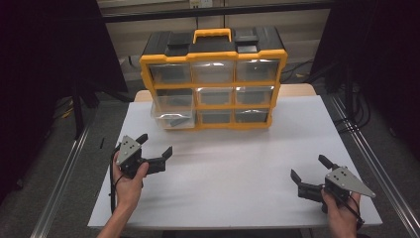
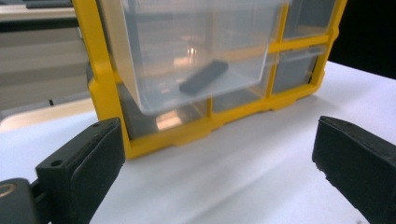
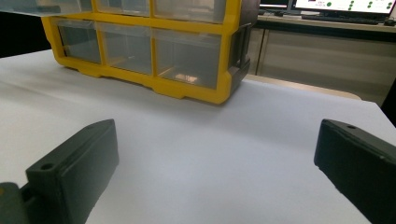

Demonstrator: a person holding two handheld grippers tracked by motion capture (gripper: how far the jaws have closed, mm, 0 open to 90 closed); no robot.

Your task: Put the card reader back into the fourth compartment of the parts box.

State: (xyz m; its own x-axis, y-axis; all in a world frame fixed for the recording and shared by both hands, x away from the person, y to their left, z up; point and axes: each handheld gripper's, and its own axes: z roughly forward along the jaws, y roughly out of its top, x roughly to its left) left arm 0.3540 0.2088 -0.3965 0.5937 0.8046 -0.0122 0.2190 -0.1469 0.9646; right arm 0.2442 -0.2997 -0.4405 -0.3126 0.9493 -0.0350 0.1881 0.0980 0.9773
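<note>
Organizer (image 1: 213,79) blocks table (image 1: 233,168) rear; pulled-out drawer (image 1: 172,113) juts forward.

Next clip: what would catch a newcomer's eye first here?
The yellow and black drawer organizer at the far side of the white table. Its middle-left clear drawer is pulled out, with a dark flat piece inside. Nearer, the left gripper and right gripper hover open, holding nothing.

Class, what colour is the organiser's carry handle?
Yellow carry handle, clearest in the high view.
</note>
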